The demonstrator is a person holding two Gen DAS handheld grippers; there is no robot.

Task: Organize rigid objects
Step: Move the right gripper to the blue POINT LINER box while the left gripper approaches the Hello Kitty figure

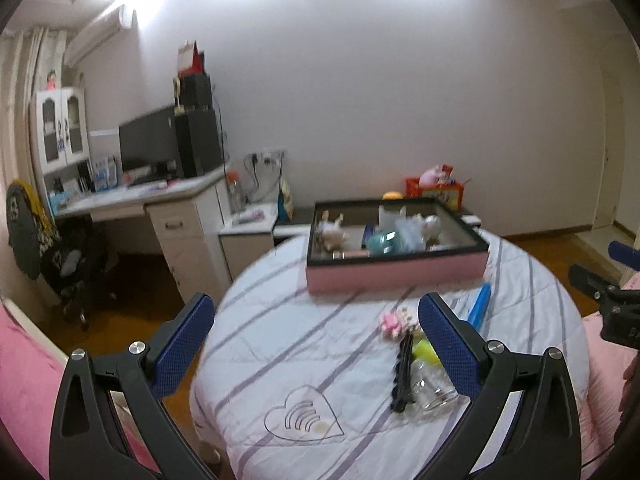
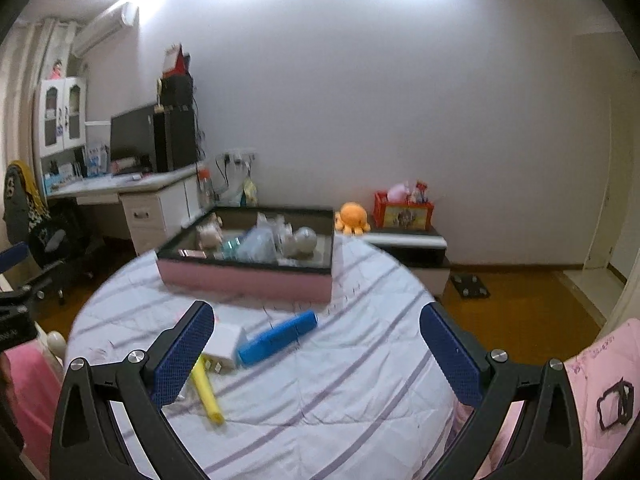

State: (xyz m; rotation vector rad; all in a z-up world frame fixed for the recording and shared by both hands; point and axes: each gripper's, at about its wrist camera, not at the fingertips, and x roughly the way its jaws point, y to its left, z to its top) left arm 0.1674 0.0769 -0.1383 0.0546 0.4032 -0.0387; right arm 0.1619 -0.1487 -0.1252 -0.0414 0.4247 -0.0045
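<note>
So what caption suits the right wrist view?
Open right gripper above blue case, yellow tube; pink box beyond.

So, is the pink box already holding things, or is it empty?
Holding things. The pink box has no lid on, and a pile shows above its dark rim: a small plush toy, clear plastic packets and a silvery round item; details are blurred.

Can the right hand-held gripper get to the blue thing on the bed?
Probably yes. The right hand-held gripper is open, and the blue thing lies bare on the striped cover just ahead, with only the white block touching one end.
</note>
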